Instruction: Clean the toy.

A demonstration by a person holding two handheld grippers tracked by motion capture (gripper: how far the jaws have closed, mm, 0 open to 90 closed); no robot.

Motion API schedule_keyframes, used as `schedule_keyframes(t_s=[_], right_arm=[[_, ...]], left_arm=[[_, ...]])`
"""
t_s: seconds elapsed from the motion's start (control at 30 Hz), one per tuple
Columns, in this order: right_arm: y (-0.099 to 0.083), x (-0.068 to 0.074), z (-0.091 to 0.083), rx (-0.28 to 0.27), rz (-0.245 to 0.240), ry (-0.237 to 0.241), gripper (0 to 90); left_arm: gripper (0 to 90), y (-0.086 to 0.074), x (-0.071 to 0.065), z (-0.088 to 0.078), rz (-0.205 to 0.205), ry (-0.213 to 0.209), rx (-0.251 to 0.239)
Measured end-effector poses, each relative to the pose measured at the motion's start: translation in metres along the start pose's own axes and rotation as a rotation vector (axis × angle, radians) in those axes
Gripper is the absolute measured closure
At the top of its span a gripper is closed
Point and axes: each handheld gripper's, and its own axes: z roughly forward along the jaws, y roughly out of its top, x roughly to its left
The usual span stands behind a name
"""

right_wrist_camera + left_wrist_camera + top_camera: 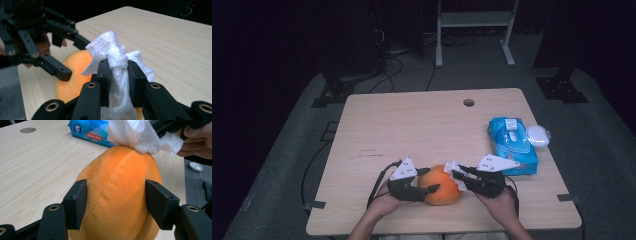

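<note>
Dark room, pale wood counter point(412, 125): near its front edge an orange plush fruit point(443, 185) sits clasped by the left gripper point(428, 190), while the right gripper point(458, 174), clenched on a white wipe point(117, 62), rubs its top. Next, probably fresh strokes further around.

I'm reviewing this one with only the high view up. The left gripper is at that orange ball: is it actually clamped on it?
Observer: In the left gripper view, the left gripper has one black pad on each side of the orange plush ball, both against the fabric.
Operator: And the white thing at the right gripper?
Observer: A crumpled white embossed paper wipe, pinched between the right gripper's jaws.
Operator: Does it touch the ball?
Observer: Yes, the wipe rests on the ball's top.
Operator: What's printed on the blue pack?
Observer: The blue plastic wipes pack carries a red label; the lettering is too small to read.
</note>
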Motion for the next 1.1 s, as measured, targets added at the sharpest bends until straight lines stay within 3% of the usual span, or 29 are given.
schedule_keyframes(t_s=[0.03, 0.1, 0.2, 0.27, 0.37, 0.43, 0.5, 0.57, 0.63, 0.7, 0.77, 0.87, 0.93, 1.0, 1.1], right_arm=[[0.0, 0.0, -0.002, -0.007, 0.013, -0.003, 74.0], [0.002, 0.009, -0.001, -0.007, -0.023, 0.009, 73.9], [0.003, 0.015, 0.004, 0.013, -0.071, 0.014, 74.0], [0.001, 0.005, 0.003, 0.011, -0.024, 0.023, 74.0], [-0.005, -0.008, -0.001, 0.01, 0.016, 0.002, 73.9], [-0.006, -0.012, -0.003, 0.011, 0.029, 0.008, 73.9], [-0.006, -0.012, -0.003, 0.008, 0.032, 0.008, 73.9], [-0.005, -0.008, -0.002, -0.002, 0.041, 0.025, 73.8], [-0.002, 0.001, 0.001, -0.005, 0.011, 0.037, 73.7], [0.001, 0.009, 0.003, -0.017, -0.012, 0.079, 73.7], [0.002, 0.009, 0.003, -0.008, -0.043, 0.067, 73.9], [-0.004, -0.008, 0.0, -0.009, 0.007, 0.035, 74.0], [-0.011, -0.02, -0.001, -0.018, 0.067, 0.026, 74.0], [-0.011, -0.021, -0.002, -0.02, 0.069, 0.015, 74.0], [-0.006, -0.009, -0.002, -0.036, 0.051, 0.024, 73.9]], left_arm=[[37.1, 0.0, 0.0, 0.001, -0.002, 0.004, 0.003], [36.4, 0.001, 0.0, 0.001, -0.008, 0.015, 0.004], [35.4, 0.001, 0.0, 0.0, -0.021, -0.007, 0.004], [33.7, 0.002, -0.004, 0.0, -0.023, -0.06, 0.013], [33.4, 0.005, -0.009, -0.001, 0.016, -0.106, 0.003], [29.6, 0.006, -0.006, -0.002, 0.011, -0.081, -0.007], [21.8, 0.006, -0.002, 0.0, -0.015, -0.033, 0.014], [17.6, 0.001, 0.001, 0.005, -0.048, -0.044, 0.036], [20.6, -0.003, 0.0, 0.008, -0.043, -0.06, 0.041], [26.5, 0.0, -0.004, 0.007, -0.017, -0.047, 0.047], [31.0, 0.001, -0.005, 0.005, -0.012, -0.049, 0.041], [28.0, 0.001, -0.005, 0.003, 0.0, -0.097, 0.009], [25.2, 0.0, -0.007, 0.006, 0.022, -0.13, 0.008], [25.6, -0.001, -0.011, 0.009, 0.056, -0.096, 0.021], [34.1, -0.001, -0.009, 0.008, 0.045, -0.065, 0.017]])
